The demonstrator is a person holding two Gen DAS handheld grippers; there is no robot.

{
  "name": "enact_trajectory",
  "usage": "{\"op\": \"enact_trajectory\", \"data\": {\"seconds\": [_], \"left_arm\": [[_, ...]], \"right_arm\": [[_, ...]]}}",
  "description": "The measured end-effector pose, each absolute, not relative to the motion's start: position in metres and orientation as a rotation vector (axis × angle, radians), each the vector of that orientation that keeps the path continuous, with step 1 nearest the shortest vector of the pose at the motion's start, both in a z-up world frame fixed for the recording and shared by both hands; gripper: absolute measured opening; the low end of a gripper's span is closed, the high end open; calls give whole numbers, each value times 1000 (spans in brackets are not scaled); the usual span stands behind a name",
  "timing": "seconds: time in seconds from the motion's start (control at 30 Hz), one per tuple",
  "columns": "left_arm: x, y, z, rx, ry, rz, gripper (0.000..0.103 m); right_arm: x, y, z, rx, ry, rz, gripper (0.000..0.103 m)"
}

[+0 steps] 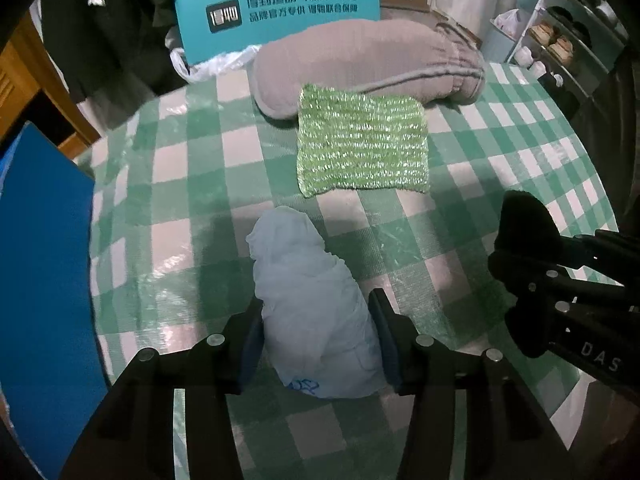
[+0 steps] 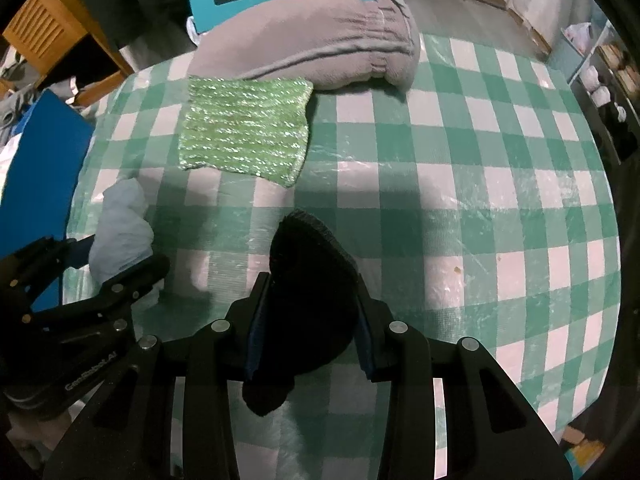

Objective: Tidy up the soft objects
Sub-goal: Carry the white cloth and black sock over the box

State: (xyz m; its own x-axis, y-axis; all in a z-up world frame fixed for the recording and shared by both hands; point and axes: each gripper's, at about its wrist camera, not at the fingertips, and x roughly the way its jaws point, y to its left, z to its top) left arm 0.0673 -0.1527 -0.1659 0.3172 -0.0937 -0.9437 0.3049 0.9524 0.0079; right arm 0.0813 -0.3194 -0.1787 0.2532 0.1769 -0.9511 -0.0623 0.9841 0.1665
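On the green-and-white checked tablecloth [image 1: 192, 184] we list a grey cushion [image 1: 360, 60] at the far edge, a glittery green knitted cloth [image 1: 362, 146] lying flat just in front of it and overlapping its near side, and a teal printed box [image 1: 276, 8] standing behind the cushion. Our left gripper [image 1: 316, 340] has its pads against both sides of a crumpled pale plastic bag [image 1: 312, 300] at the near left, grasping it. Our right gripper [image 2: 310, 340], to the right, is clenched on a black fabric piece [image 2: 308, 280] between its blue pads.
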Motion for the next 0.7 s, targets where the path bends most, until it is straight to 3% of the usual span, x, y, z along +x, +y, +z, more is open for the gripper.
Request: {"op": "enact_trajectory", "data": {"seconds": [0.7], "left_arm": [[52,-123,-116,209,1122,-237,50]], "right_arm": [[75,-290,-125,56,1205,234,36]]}}
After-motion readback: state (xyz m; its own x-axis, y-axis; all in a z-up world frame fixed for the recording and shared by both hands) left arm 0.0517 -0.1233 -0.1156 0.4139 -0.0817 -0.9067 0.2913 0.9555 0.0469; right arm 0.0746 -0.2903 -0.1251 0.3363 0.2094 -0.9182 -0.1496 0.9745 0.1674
